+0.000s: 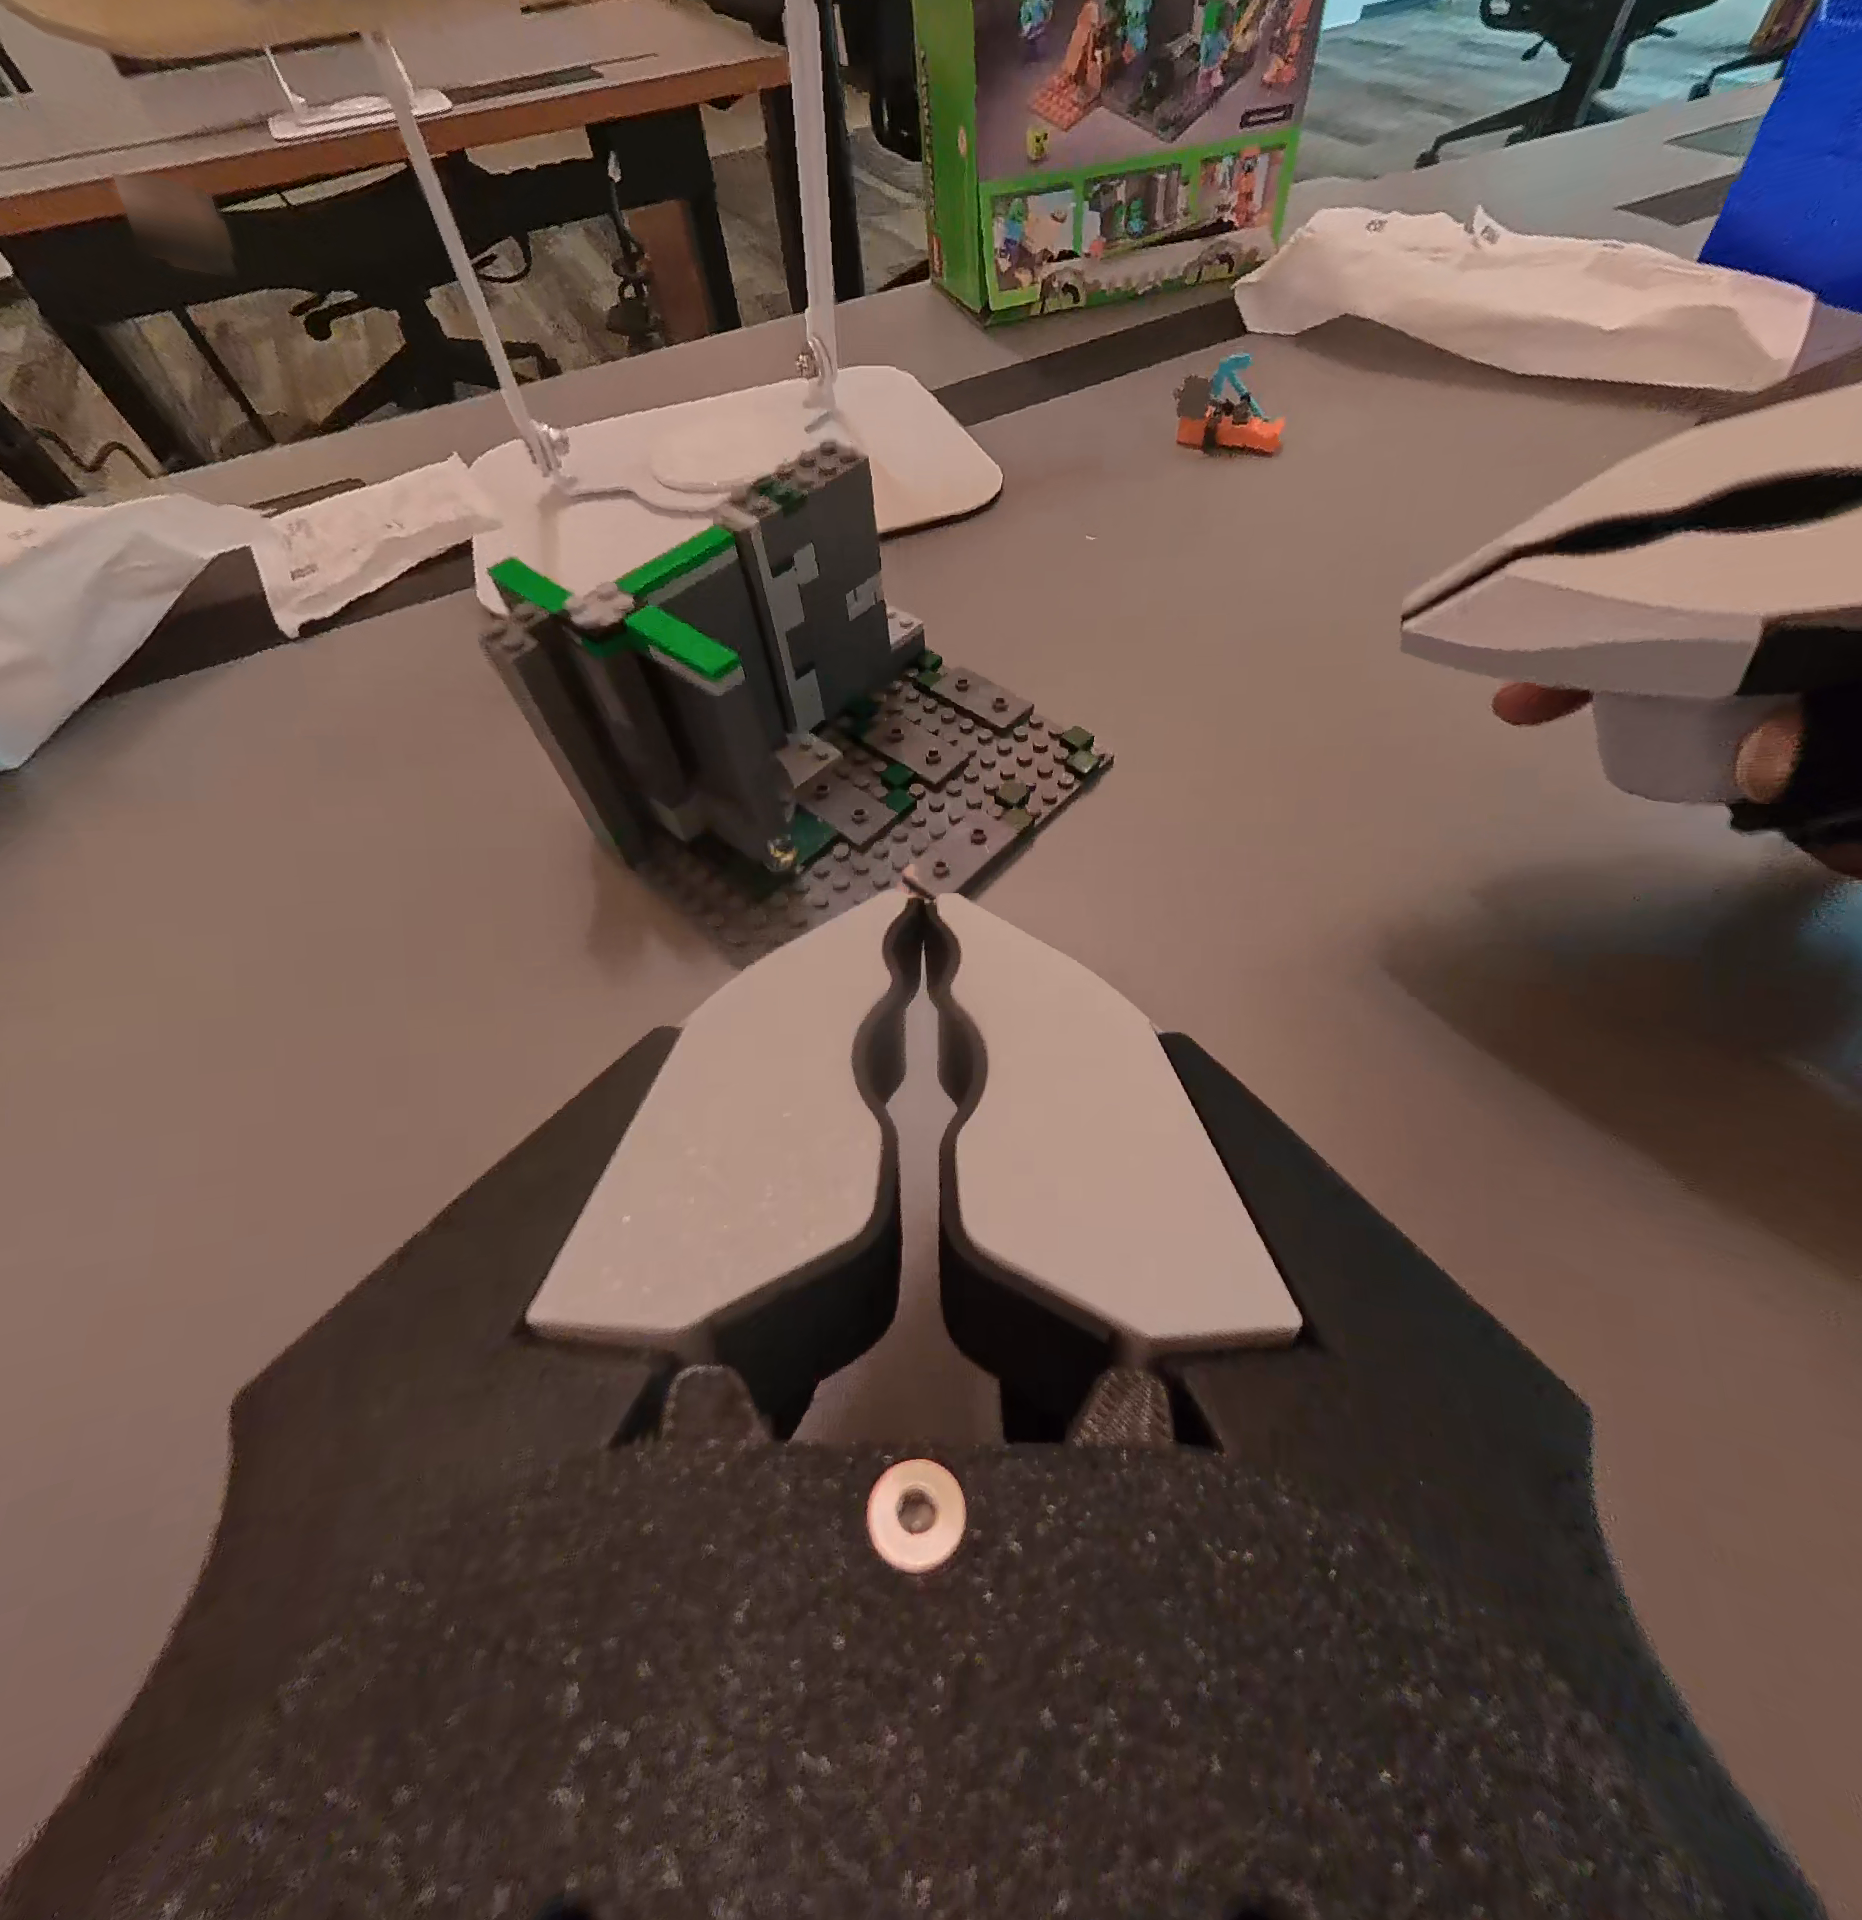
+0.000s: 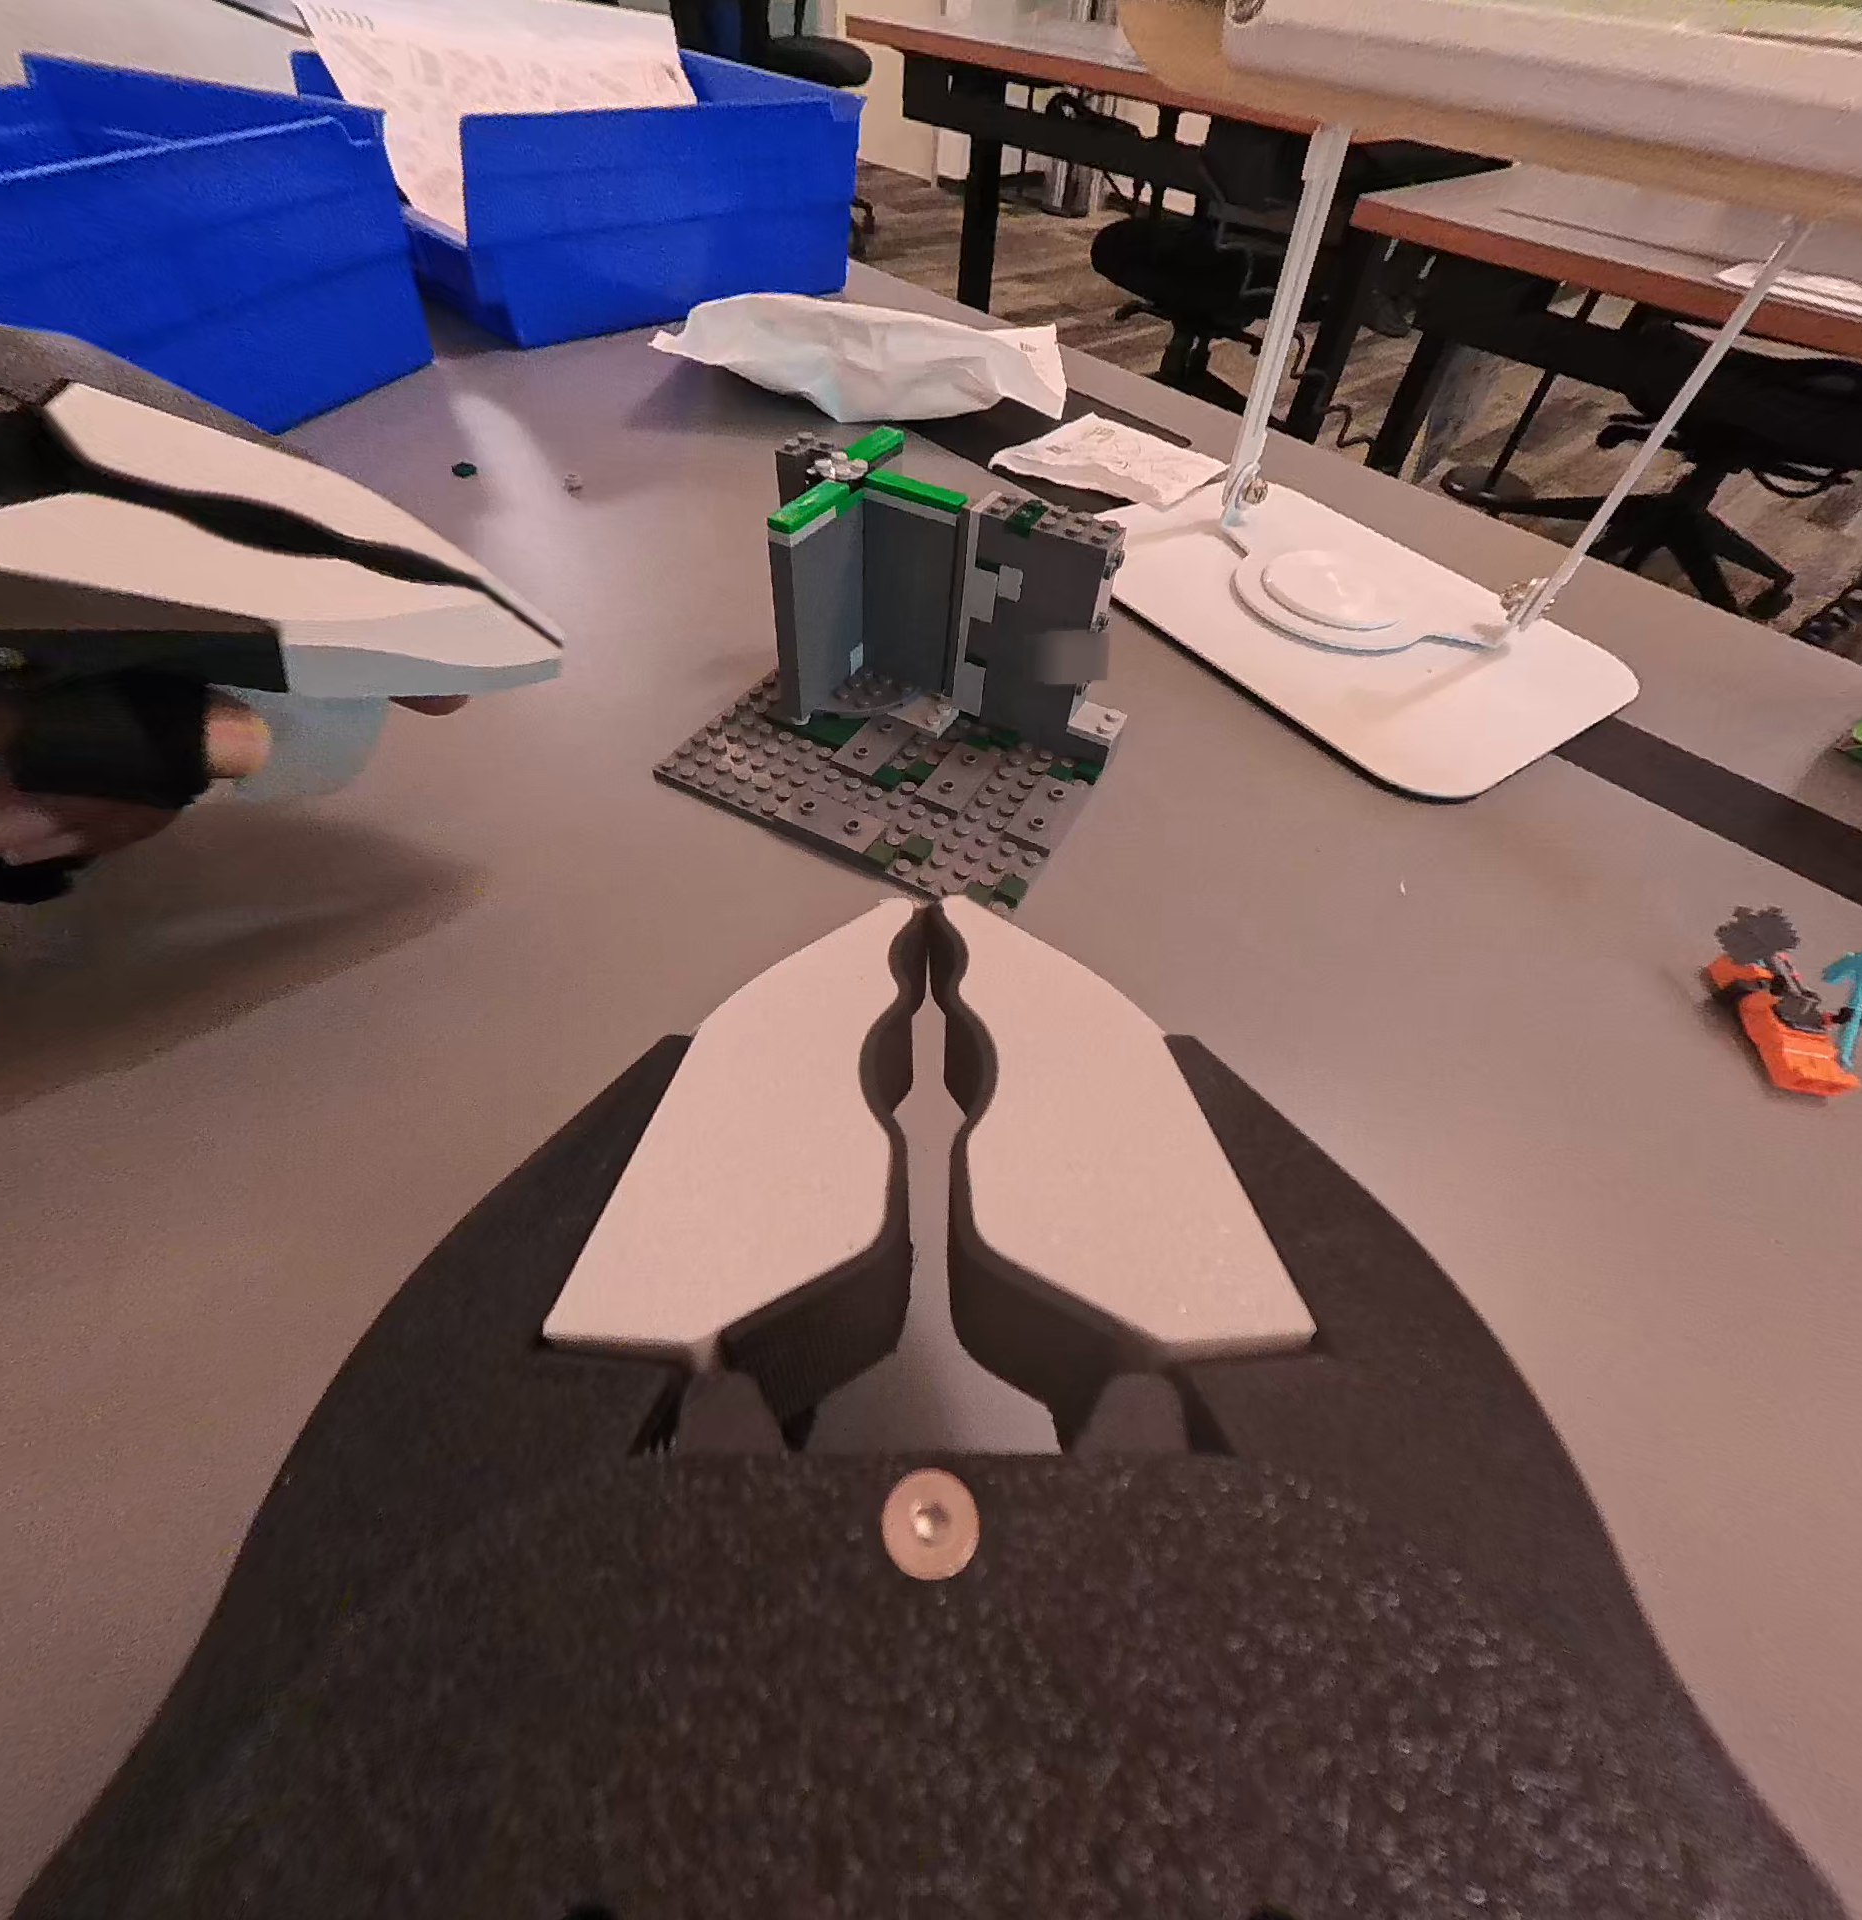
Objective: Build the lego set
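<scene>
Pressed together at the tips, both pairs of jaws: left gripper [image 1: 922, 902] pinching a tiny pale piece [image 1: 914, 879] too small to identify, right gripper [image 2: 927, 912] apparently holding nothing. Both held above the grey table [image 1: 1270, 727], just short of the near edge of the lego build [image 1: 792, 707], without touching it.

At the middle of the table, the build: a dark grey studded baseplate [image 2: 875, 800] carrying grey walls topped with bright green strips [image 2: 911, 486]. Right of it and well apart, a small orange lego piece with a teal pickaxe [image 2: 1794, 1023]. Far side, just beside the build, the white base of a lamp stand [image 2: 1426, 665]. Beyond that, crumpled white paper bags [image 2: 875, 353], with another one at the far left in the left wrist view [image 1: 96, 592]. Further back, the green set box [image 1: 1124, 145] standing upright, and blue bins [image 2: 636, 208] at the far edge holding a printed sheet [image 2: 491, 83].
</scene>
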